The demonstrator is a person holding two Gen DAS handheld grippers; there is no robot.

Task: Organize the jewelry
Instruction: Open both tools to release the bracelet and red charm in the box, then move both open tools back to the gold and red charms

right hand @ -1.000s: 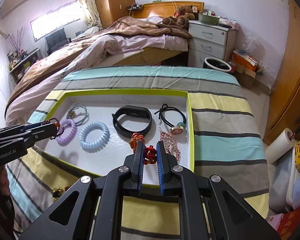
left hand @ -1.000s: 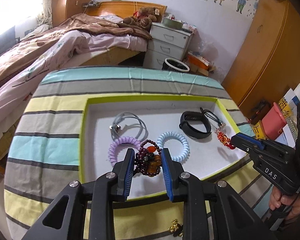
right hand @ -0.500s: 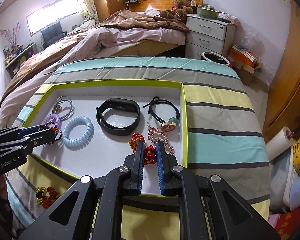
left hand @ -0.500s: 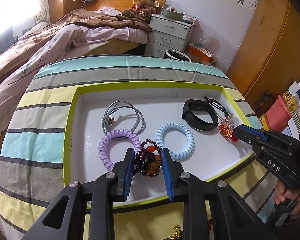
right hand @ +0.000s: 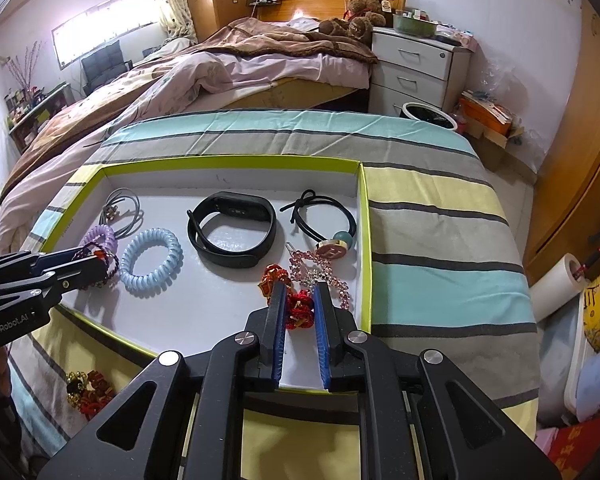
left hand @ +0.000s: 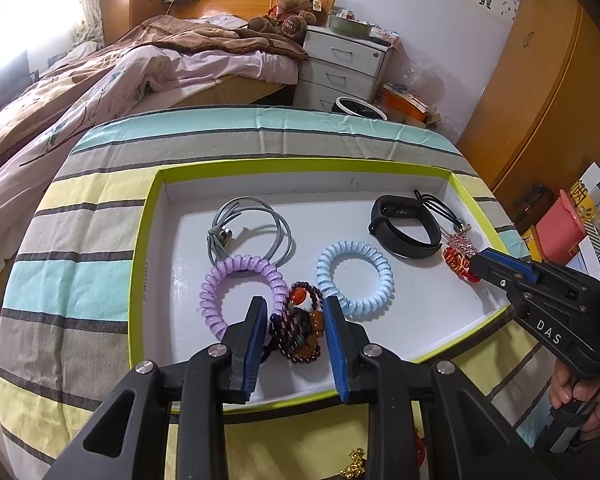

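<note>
A white tray with a green rim (left hand: 140,264) (right hand: 364,216) lies on the striped table. My left gripper (left hand: 296,312) is shut on a dark bead bracelet (left hand: 300,328), low over the tray's front, between a purple coil band (left hand: 236,292) and a blue coil band (left hand: 354,276). My right gripper (right hand: 298,296) has its jaws slightly parted around a red knot charm (right hand: 299,310) that rests on the tray floor beside a pink rhinestone clip (right hand: 320,268). A black fitness band (right hand: 232,232), a black hair tie (right hand: 320,220) and a grey cord (left hand: 248,232) lie in the tray.
A red and gold trinket (right hand: 86,394) lies on the cloth in front of the tray's left corner. A bed (right hand: 220,76), a white nightstand (right hand: 416,68) and a wooden wardrobe (left hand: 540,92) stand behind the table. A paper roll (right hand: 556,284) stands at the right.
Both grippers have come lower and closer to the tray floor. My right gripper's jaws have opened a little around the red charm. My left gripper still holds the bead bracelet.
</note>
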